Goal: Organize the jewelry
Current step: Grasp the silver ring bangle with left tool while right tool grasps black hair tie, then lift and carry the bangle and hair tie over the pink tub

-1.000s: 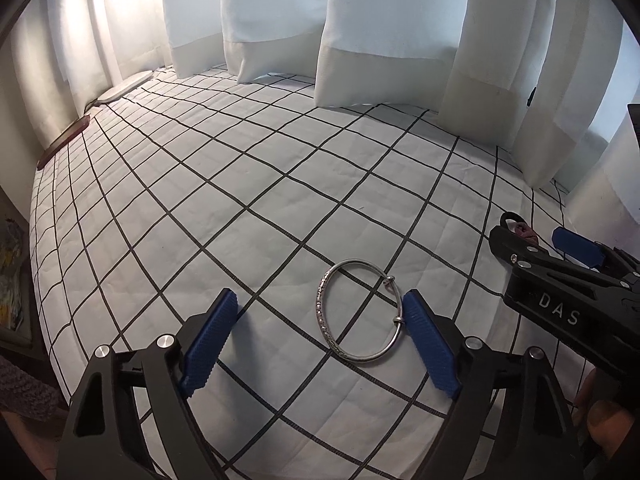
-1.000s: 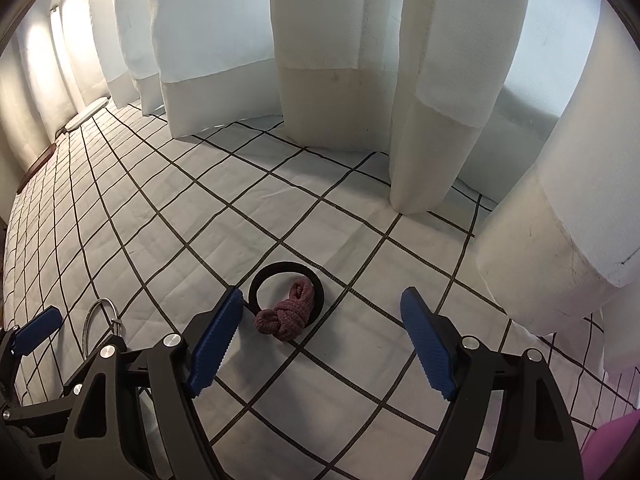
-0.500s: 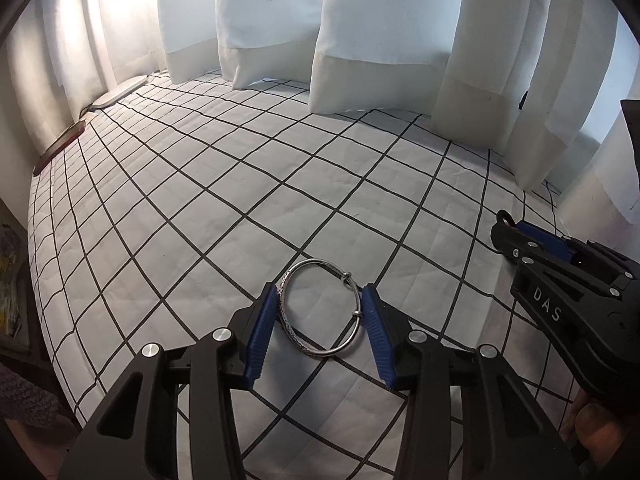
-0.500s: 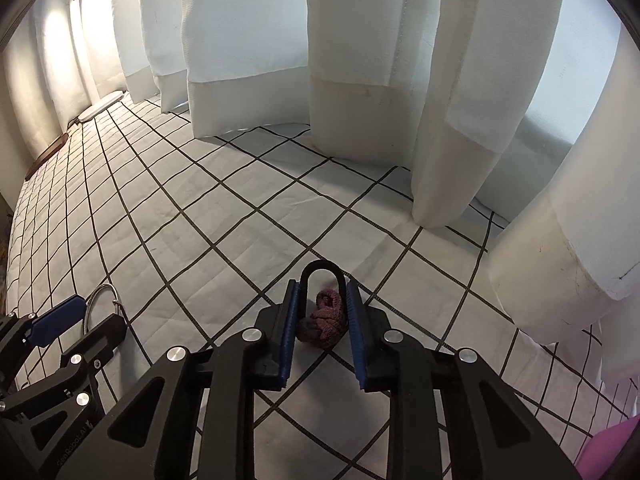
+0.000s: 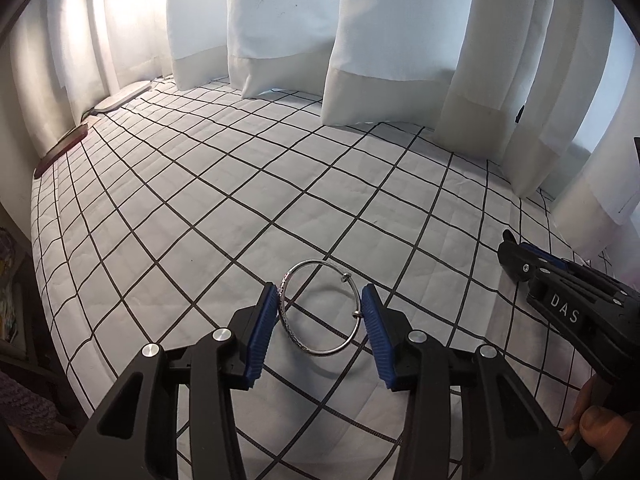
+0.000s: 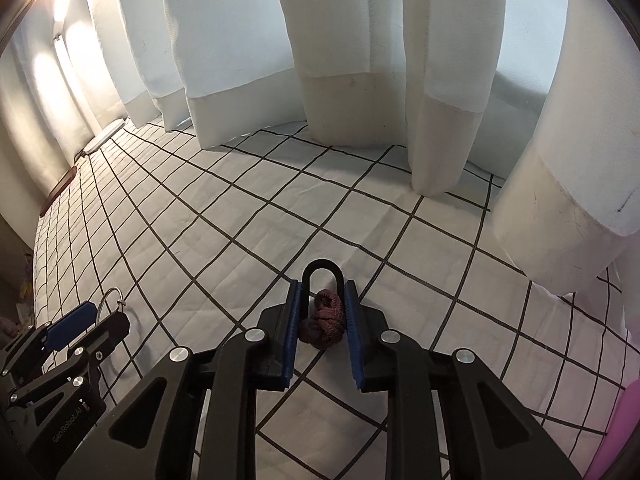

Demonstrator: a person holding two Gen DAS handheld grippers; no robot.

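Here the left gripper [image 5: 320,320] has just been closing, and its blue fingers [image 5: 262,332] now pinch the silver bangle [image 5: 320,308] from both sides, low over the white grid-patterned bed cover [image 5: 240,200]. To its right, the right gripper [image 6: 323,320] has likewise been closing; its fingers [image 6: 291,328] squeeze the black hair tie [image 6: 322,270] with its dark red knot. White curtains [image 5: 380,40] hang along the far edge.
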